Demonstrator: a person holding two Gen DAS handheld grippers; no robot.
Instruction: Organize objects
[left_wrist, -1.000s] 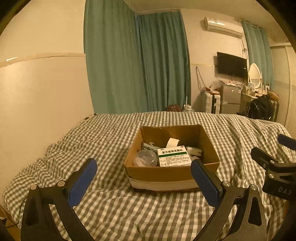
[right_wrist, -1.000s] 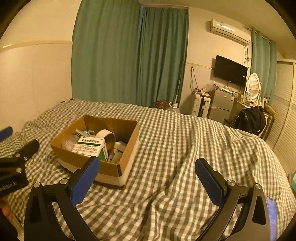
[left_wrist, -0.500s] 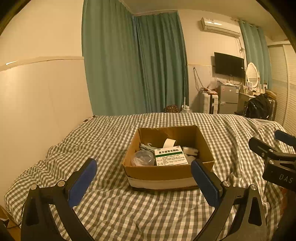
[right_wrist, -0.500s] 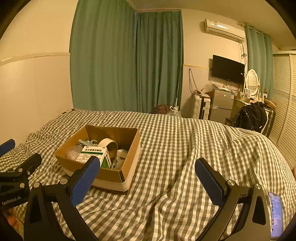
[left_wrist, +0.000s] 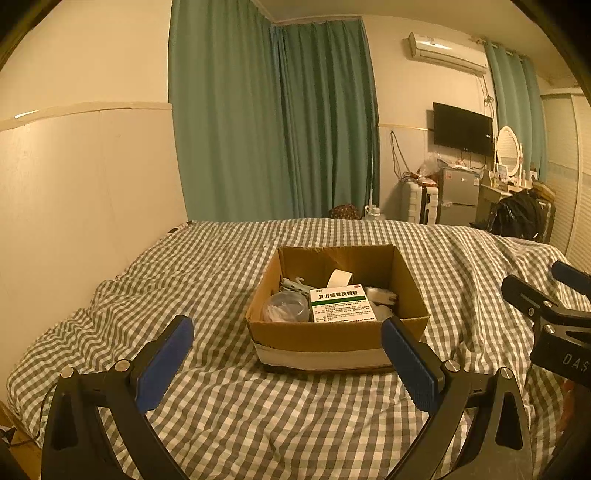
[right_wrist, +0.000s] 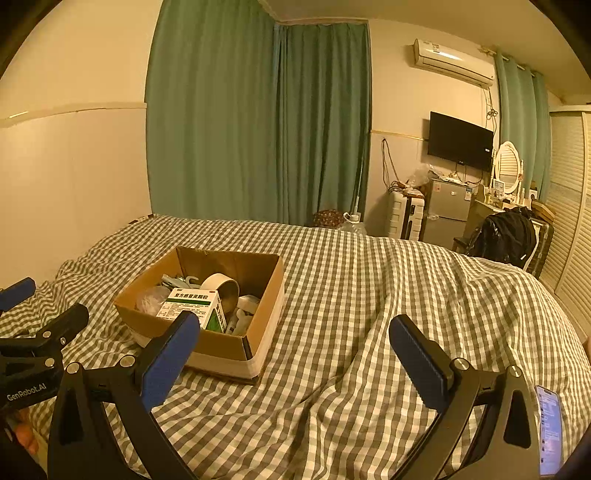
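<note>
The cardboard box (left_wrist: 338, 306) sits straight ahead of the wide-open, empty left gripper (left_wrist: 288, 354), the nearer one; from the equally wide, empty right gripper (right_wrist: 295, 356) it lies forward-left.

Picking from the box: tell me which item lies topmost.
The white-and-green medicine box, printed face up, resting over the clear bag and beside the tape roll.

Dim, warm amber cast throughout. Heavy fisheye bending at the edges, black vignette in the corners. Glare on the white wall-mounted air conditioner (right_wrist: 453, 62). Soft shadows in folds of the green-and-white checked bed cover (left_wrist: 229, 398). Focus fairly sharp, slightly grainy.
</note>
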